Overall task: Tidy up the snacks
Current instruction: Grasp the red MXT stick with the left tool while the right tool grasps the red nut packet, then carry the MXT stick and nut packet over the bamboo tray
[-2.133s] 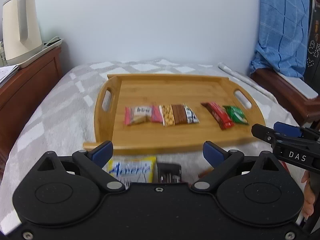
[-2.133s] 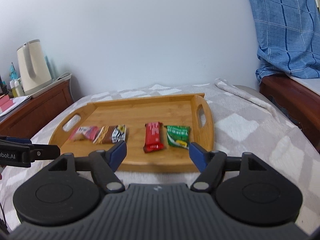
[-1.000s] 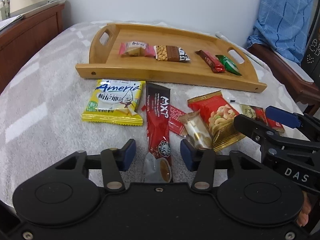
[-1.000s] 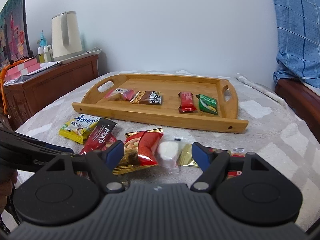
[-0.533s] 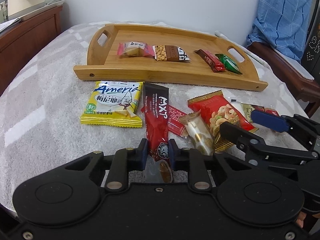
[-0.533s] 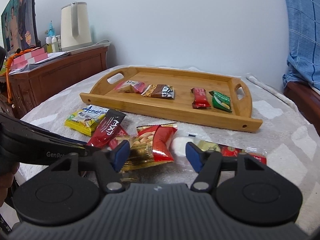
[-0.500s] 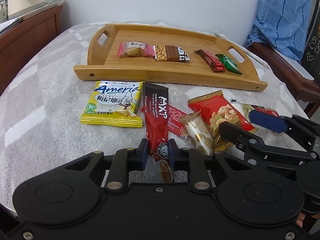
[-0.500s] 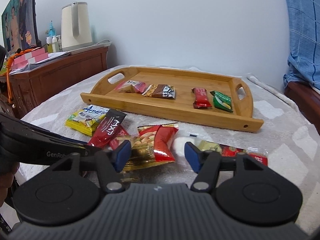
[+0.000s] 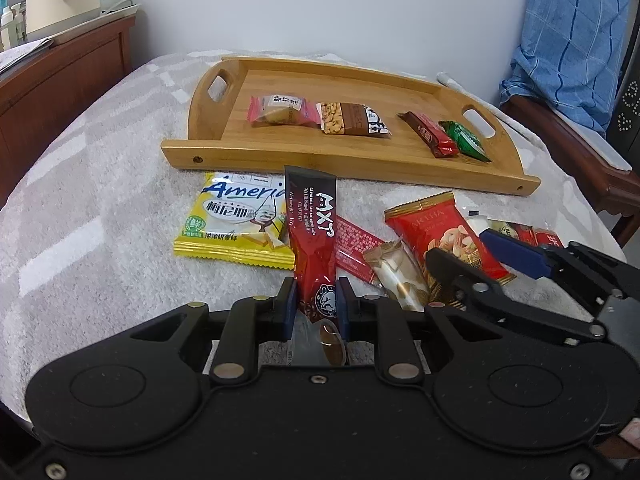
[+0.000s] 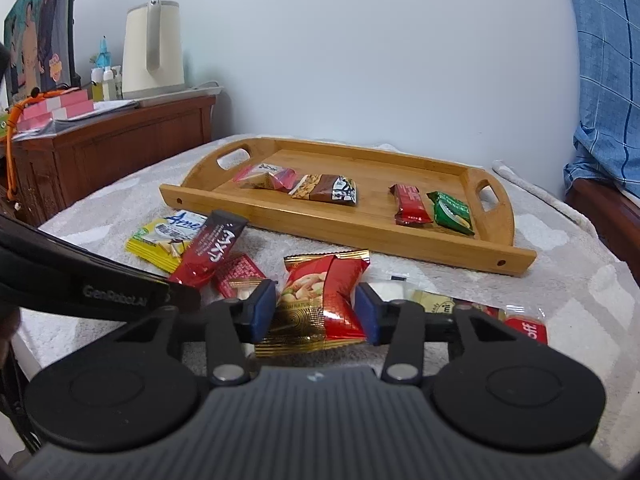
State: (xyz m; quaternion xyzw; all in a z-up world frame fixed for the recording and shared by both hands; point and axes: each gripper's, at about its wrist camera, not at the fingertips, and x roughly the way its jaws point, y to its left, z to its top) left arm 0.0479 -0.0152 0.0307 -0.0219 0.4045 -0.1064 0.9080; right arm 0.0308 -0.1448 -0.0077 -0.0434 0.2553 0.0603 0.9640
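Note:
On the grey bedspread, my left gripper [image 9: 316, 306] is shut on the near end of a dark red MXT stick packet [image 9: 312, 232], whose far end tilts up over a yellow packet [image 9: 236, 220]. My right gripper [image 10: 316, 312] is closing on a red and gold nut pouch [image 10: 324, 284], and its pads touch both sides of the pouch. In the left wrist view the right gripper [image 9: 464, 246] straddles that pouch [image 9: 436, 232]. Behind stands a wooden tray [image 9: 344, 158] holding a pink packet [image 9: 276, 110], a nut bar [image 9: 352, 118], a red bar [image 9: 428, 138] and a green packet [image 9: 464, 140].
A small red packet [image 9: 356, 248] and a gold-ended candy [image 9: 396, 276] lie between the two grippers. More packets [image 10: 524, 326] lie right of the pouch. A kettle [image 10: 154, 48] stands on a wooden cabinet [image 10: 120, 148] at the left. A blue cloth [image 9: 572, 40] hangs over a wooden chair at the right.
My left jaws went from open to shut on the stick packet, and its far end has lifted. My right jaws narrowed around the nut pouch as the gripper came lower and closer.

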